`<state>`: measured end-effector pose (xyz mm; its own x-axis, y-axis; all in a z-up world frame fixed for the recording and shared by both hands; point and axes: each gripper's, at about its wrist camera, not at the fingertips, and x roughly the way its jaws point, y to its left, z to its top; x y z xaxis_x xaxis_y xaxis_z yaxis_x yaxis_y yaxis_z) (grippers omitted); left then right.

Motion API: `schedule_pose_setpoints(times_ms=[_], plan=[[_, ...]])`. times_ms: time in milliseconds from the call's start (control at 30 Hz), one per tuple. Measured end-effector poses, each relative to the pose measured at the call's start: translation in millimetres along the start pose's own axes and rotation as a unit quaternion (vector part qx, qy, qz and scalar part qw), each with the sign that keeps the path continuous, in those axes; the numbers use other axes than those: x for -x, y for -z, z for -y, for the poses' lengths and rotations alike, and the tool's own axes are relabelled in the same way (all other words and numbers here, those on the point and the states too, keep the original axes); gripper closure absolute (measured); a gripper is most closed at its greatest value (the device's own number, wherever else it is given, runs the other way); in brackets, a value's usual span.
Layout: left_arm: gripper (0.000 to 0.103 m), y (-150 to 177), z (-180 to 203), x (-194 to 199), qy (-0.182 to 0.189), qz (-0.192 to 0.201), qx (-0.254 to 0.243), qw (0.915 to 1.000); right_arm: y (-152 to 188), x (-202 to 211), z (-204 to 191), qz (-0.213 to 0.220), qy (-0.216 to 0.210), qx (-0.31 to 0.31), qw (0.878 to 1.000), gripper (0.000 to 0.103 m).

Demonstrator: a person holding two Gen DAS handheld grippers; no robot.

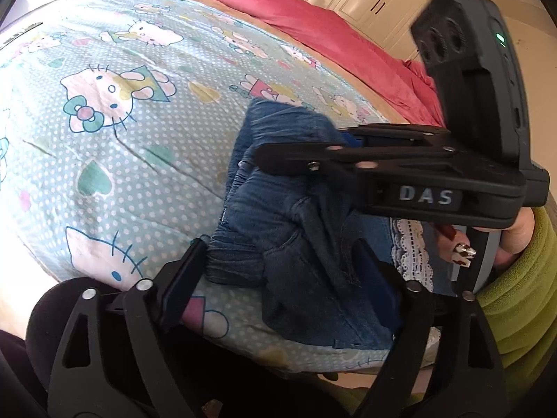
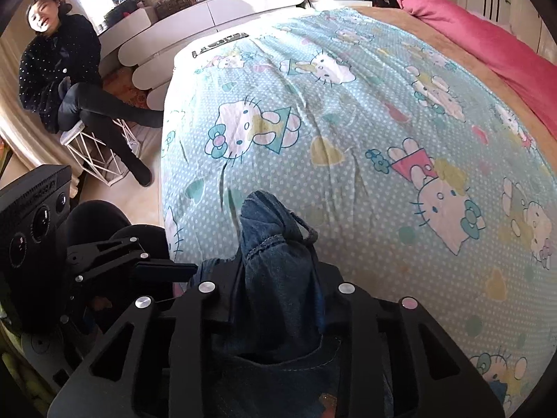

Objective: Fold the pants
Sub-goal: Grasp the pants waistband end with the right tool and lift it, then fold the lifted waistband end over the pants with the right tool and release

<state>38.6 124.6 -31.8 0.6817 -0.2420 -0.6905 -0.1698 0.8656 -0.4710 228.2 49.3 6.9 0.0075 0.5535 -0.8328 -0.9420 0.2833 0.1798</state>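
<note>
Lying bunched near the edge of the cartoon-cat bedsheet (image 1: 104, 146), soft, limp, fairly heavy denim pants (image 1: 296, 230), best taken at the thick gathered waistband, with right gripper (image 2: 278, 299) pinched on a raised fold, left gripper (image 1: 278, 278) spread wide around the heap, "DAS" legible on the right gripper's body.

- Our left gripper (image 1: 278, 278) is matte black, with round silver rivets on its linkage arms.
- Our right gripper (image 1: 299, 158) bears white "DAS" lettering and a green light.
- We wear a green fleece sleeve (image 1: 515, 296) and decorated nails (image 1: 461, 249).
</note>
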Motion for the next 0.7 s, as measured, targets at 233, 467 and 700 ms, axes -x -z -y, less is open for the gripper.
schedule_pose_setpoints(times_ms=[233, 467, 700], plan=[[0.01, -3.4, 19.0, -4.8, 0.017, 0.002, -0.003, 0.9998, 18.4, 53.6, 11.6, 0.053, -0.004, -0.008, 0.999, 0.076], [0.01, -7.9, 50.3, -28.3, 0.07, -0.022, -0.007, 0.9973, 45.1, 92.9, 33.7, 0.091, 0.003, -0.028, 0.995, 0.077], [0.01, -12.0, 85.8, -48.5, 0.094, -0.039, -0.028, 0.9944, 74.4, 123.7, 51.5, 0.121, 0.008, -0.045, 0.992, 0.077]])
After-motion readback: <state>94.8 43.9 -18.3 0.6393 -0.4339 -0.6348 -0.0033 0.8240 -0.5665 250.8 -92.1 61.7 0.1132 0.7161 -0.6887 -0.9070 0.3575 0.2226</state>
